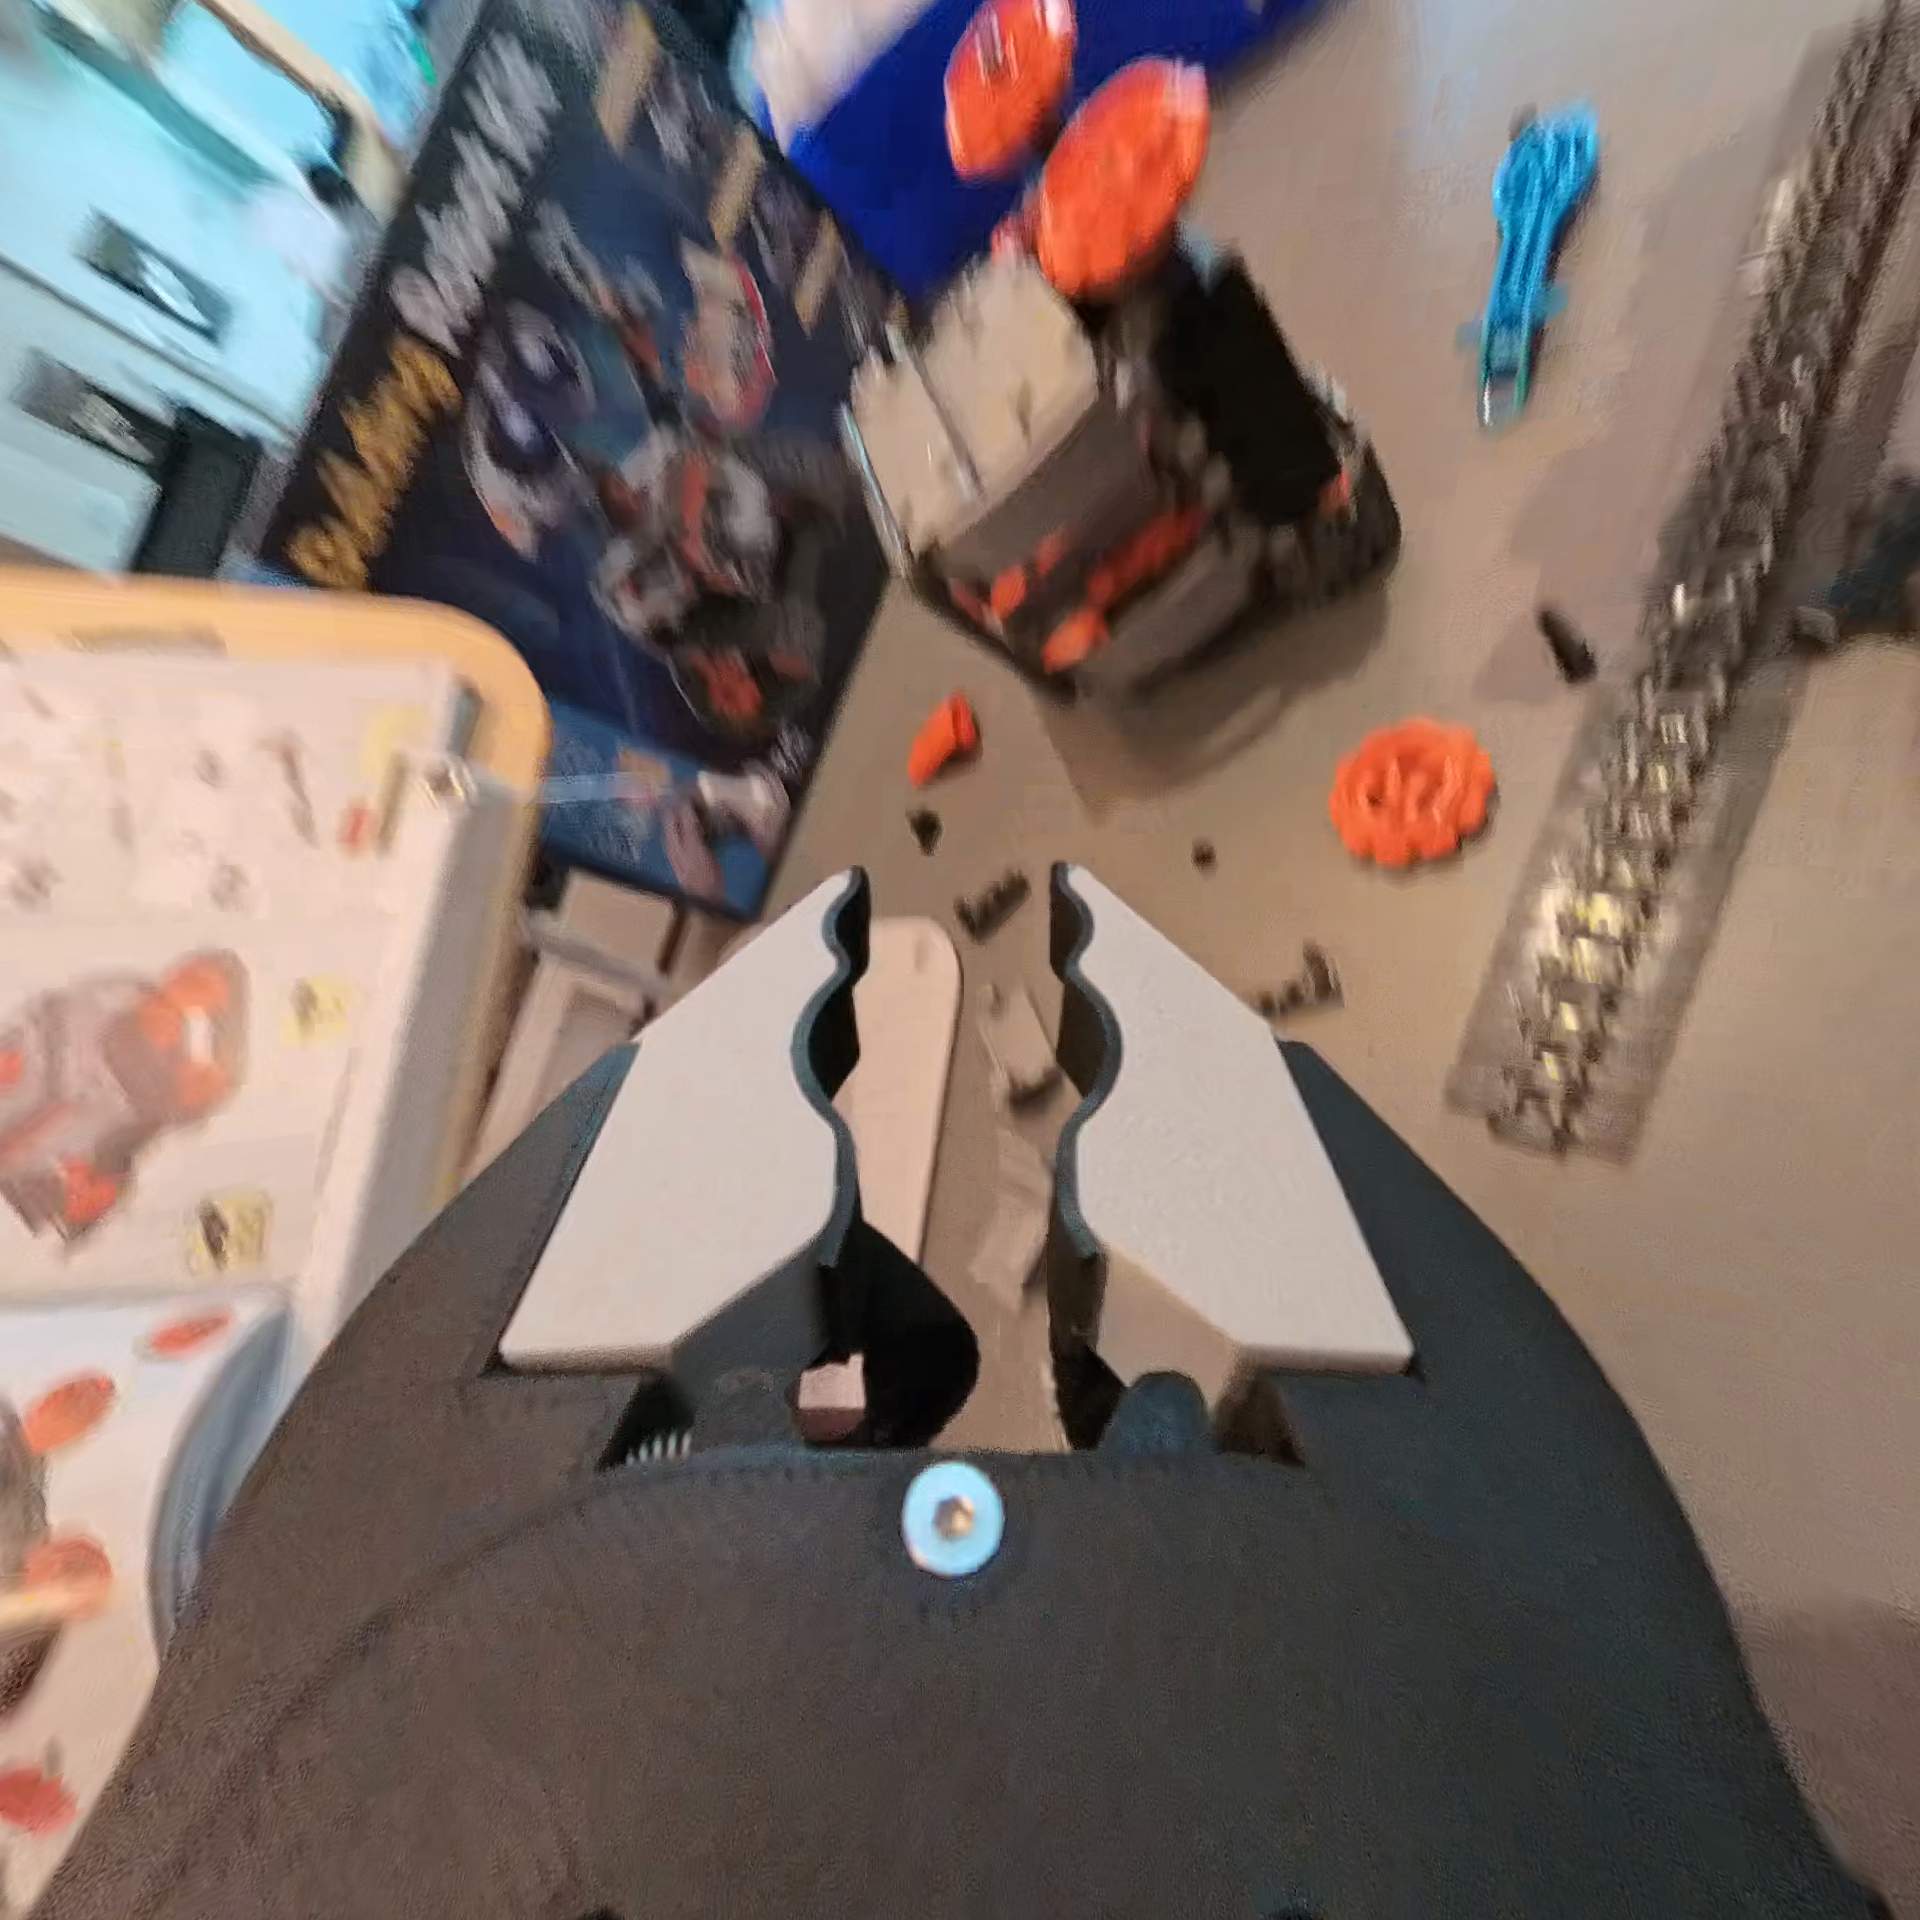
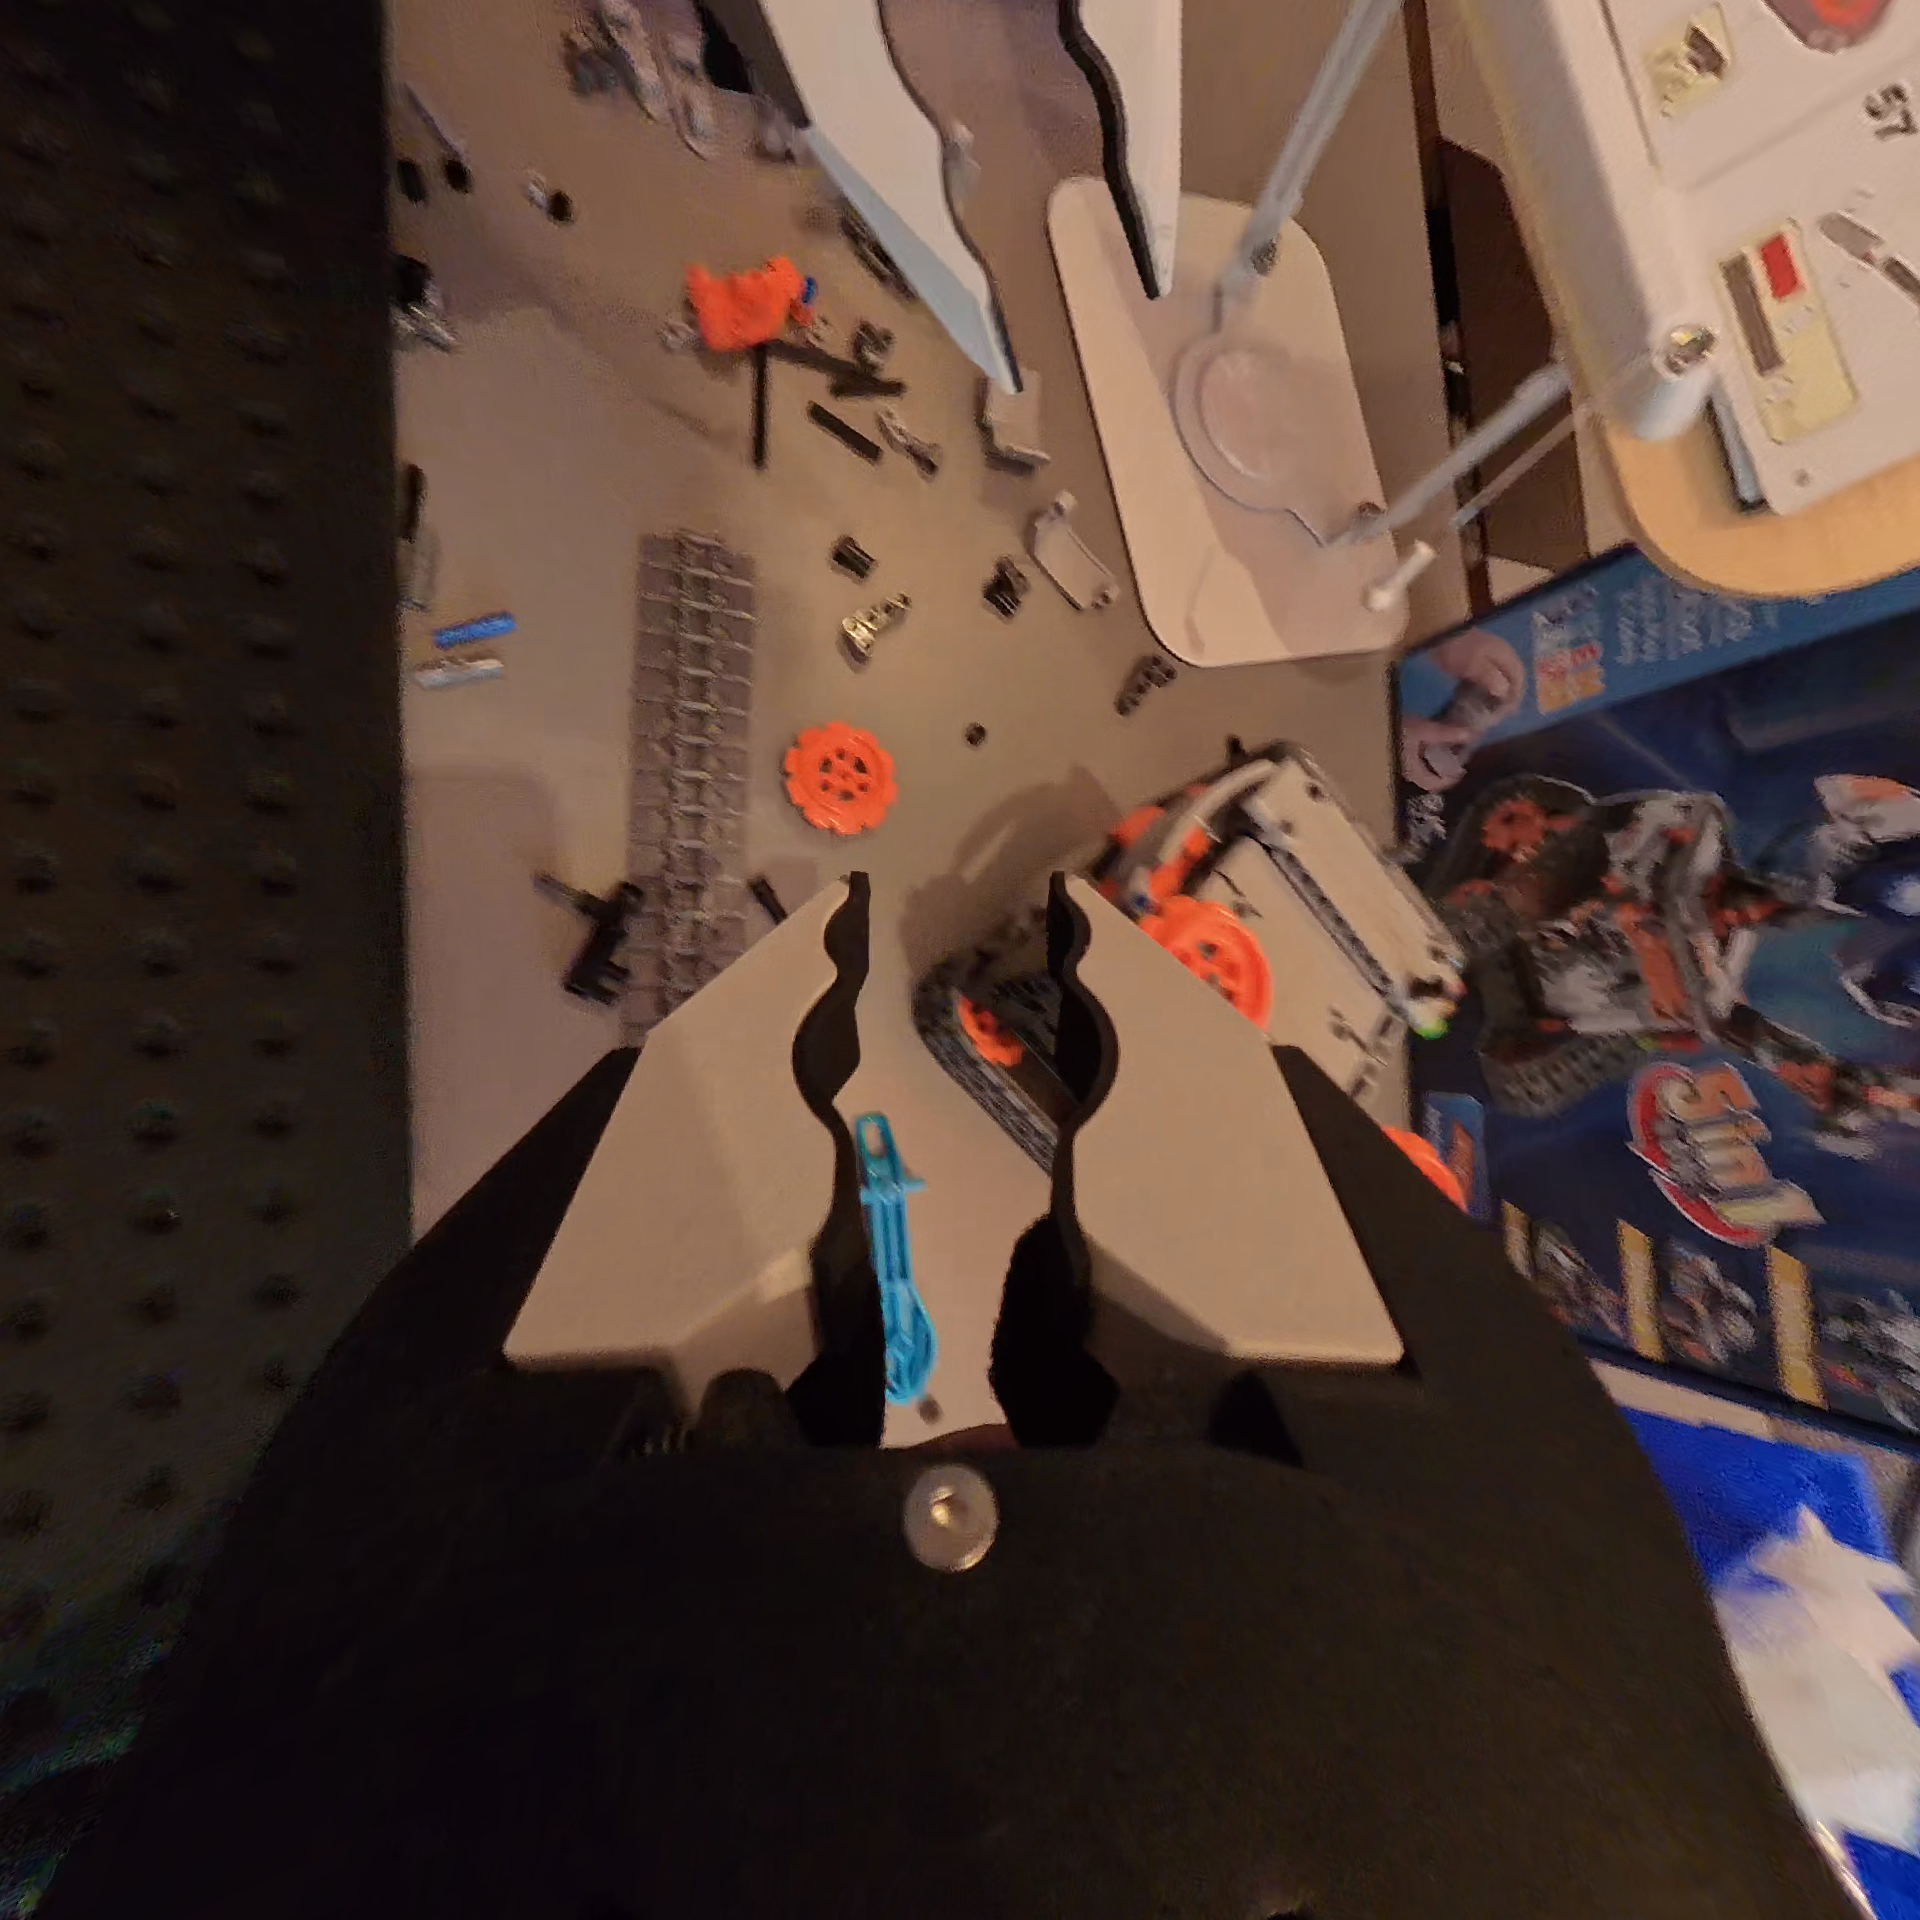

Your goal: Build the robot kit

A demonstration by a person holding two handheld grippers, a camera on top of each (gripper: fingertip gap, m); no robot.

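Note:
My left gripper (image 1: 956,883) is open and empty above the beige table, over small black pieces (image 1: 992,906). Ahead of it stands a partly built grey, black and orange model vehicle (image 1: 1122,488). An orange gear (image 1: 1413,790) lies to its right. My right gripper (image 2: 956,888) is open and empty, held above the table. A blue plastic tool (image 2: 894,1268) lies on the table below its fingers. The model vehicle (image 2: 1247,935) is just ahead and right of it, the orange gear (image 2: 840,777) ahead and left. The left gripper's fingers (image 2: 904,208) show at the top.
A grey track strip (image 2: 691,748) and several loose small parts lie on the table. A black studded baseplate (image 2: 187,727) fills the left. A white stand base (image 2: 1216,416) carries an instruction booklet (image 2: 1714,208). A dark blue picture box (image 2: 1662,987) lies right. My right fingertips sit around 15 centimetres from my left ones. The orange gear (image 1: 1413,790) lies around 12 centimetres away from my left fingertips. It is also in sight in the right wrist view (image 2: 840,768).

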